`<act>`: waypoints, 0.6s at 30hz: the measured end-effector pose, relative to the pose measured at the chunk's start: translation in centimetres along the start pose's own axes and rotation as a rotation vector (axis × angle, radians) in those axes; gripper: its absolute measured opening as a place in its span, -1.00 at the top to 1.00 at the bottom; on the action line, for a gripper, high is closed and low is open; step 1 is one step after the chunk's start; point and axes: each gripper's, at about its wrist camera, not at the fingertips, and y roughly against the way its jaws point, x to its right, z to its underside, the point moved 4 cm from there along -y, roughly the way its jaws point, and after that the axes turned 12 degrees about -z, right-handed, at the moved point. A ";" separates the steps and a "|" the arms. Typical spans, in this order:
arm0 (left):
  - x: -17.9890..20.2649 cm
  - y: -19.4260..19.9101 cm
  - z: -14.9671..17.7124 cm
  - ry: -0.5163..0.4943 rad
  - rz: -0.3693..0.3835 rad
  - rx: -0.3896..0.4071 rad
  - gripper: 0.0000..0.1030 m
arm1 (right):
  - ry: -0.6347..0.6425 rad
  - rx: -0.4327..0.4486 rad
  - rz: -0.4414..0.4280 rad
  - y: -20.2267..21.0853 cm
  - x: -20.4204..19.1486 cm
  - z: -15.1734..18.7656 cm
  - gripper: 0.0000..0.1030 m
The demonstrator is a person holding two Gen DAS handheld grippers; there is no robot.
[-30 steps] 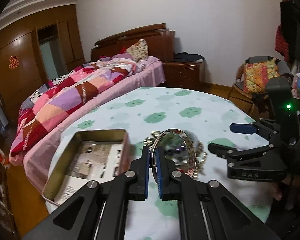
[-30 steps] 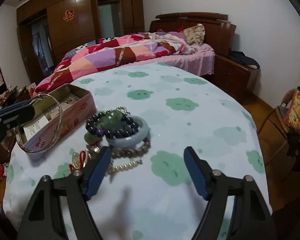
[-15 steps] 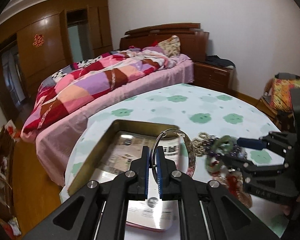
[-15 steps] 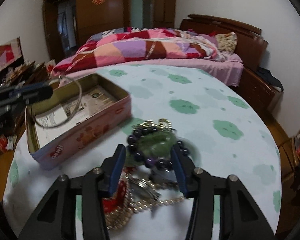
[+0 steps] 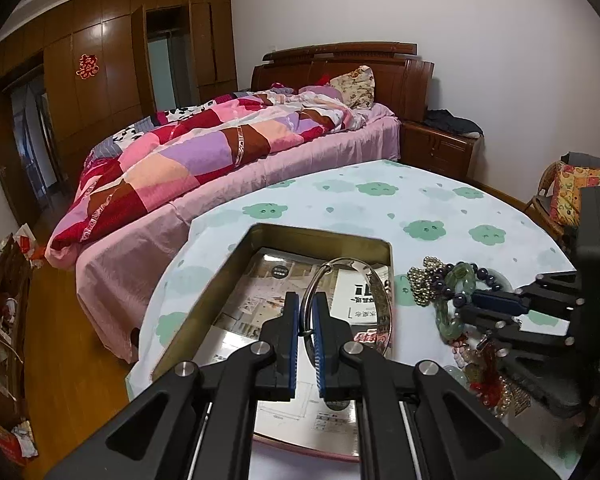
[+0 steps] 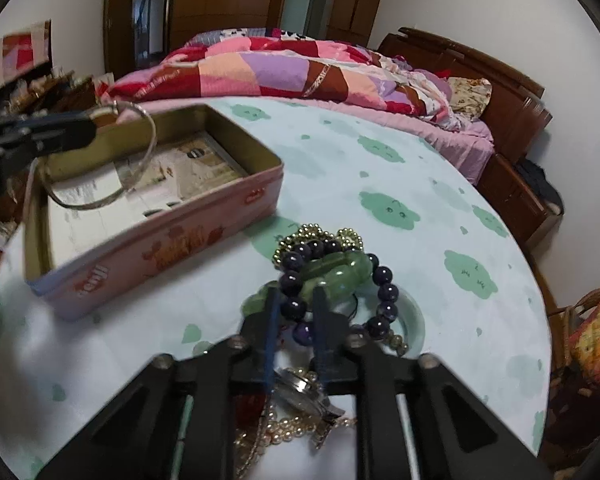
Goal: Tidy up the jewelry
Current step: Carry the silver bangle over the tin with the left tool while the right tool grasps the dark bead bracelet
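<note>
The left tongs (image 5: 305, 316) pinch a silver bangle (image 5: 350, 304) above the open pink tin (image 6: 172, 236), apparently poised to drop it in, while the right tongs (image 6: 294, 312) close on a purple bead bracelet (image 6: 336, 280) in the bench's (image 6: 380, 168) jewelry heap.

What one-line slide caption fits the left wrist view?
Left gripper holds a thin silver bangle over the open rectangular metal tin, beside a pile of beaded jewelry.
</note>
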 end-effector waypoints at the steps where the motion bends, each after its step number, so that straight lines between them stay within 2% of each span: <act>1: -0.2 0.0 -0.1 0.002 -0.004 0.002 0.89 | -0.012 0.015 -0.003 0.6 0.3 0.0 0.69; 10: -1.1 0.1 -0.7 0.012 -0.022 0.012 0.89 | -0.077 0.114 0.004 4.1 2.2 -1.0 0.69; 18: -1.3 -0.2 -1.4 0.008 -0.019 0.011 0.89 | -0.106 0.158 0.015 5.4 4.0 -2.3 0.70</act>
